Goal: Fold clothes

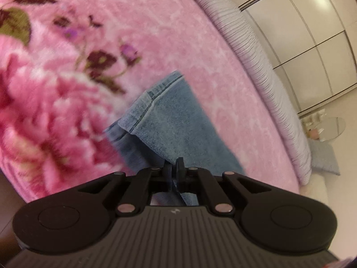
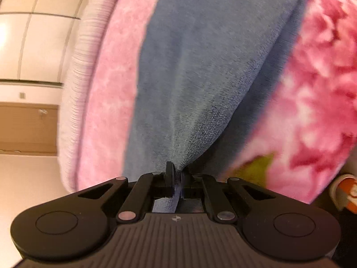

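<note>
A pair of blue denim jeans hangs over a pink floral blanket on a bed. My left gripper is shut on the jeans near a hemmed end, whose stitched hem shows ahead. In the right wrist view my right gripper is shut on the jeans, pinching a fold of denim that stretches away from the fingers over the blanket. The cloth is lifted and taut in both views.
The bed's ribbed pale mattress edge runs along the blanket. White wardrobe doors stand beyond it. A small round table and a pale blue cushion sit by the floor. An orange and white object shows at the right.
</note>
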`<action>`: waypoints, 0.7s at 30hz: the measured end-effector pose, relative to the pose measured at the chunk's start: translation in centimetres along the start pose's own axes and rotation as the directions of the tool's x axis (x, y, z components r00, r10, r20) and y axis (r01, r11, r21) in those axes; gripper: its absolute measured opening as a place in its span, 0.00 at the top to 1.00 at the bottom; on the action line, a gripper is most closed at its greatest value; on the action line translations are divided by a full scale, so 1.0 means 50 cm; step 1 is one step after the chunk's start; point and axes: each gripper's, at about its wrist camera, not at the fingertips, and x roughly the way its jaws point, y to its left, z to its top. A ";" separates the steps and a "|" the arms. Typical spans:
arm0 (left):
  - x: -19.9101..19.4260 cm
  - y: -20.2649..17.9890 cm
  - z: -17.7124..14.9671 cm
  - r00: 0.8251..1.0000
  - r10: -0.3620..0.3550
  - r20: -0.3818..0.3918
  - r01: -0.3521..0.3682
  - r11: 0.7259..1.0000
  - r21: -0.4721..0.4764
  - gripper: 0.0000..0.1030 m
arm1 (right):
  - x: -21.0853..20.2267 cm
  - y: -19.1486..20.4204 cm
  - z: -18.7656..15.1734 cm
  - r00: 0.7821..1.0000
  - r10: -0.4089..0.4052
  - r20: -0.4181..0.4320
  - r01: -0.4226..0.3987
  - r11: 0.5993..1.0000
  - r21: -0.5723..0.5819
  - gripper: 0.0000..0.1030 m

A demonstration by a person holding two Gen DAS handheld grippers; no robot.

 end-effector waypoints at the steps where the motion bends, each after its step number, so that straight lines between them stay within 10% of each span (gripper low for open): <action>1: -0.006 -0.003 -0.003 1.000 -0.012 0.012 0.011 1.000 0.011 1.00 | 0.005 -0.001 -0.001 1.000 -0.009 0.000 0.009 1.000 0.009 0.95; 4: -0.021 -0.016 -0.010 0.998 -0.042 0.041 0.038 0.995 0.094 0.99 | -0.006 0.000 -0.014 1.000 -0.016 0.009 0.016 1.000 -0.025 0.95; 13: 0.005 -0.053 -0.022 0.984 0.178 0.016 -0.175 0.949 0.262 0.85 | -0.013 0.009 0.004 0.999 -0.042 -0.003 0.041 0.999 -0.017 0.79; 21: -0.034 -0.123 -0.047 0.951 0.307 0.026 -0.302 0.915 0.268 0.78 | -0.139 -0.081 0.132 0.966 -0.120 0.230 0.101 0.991 0.094 0.82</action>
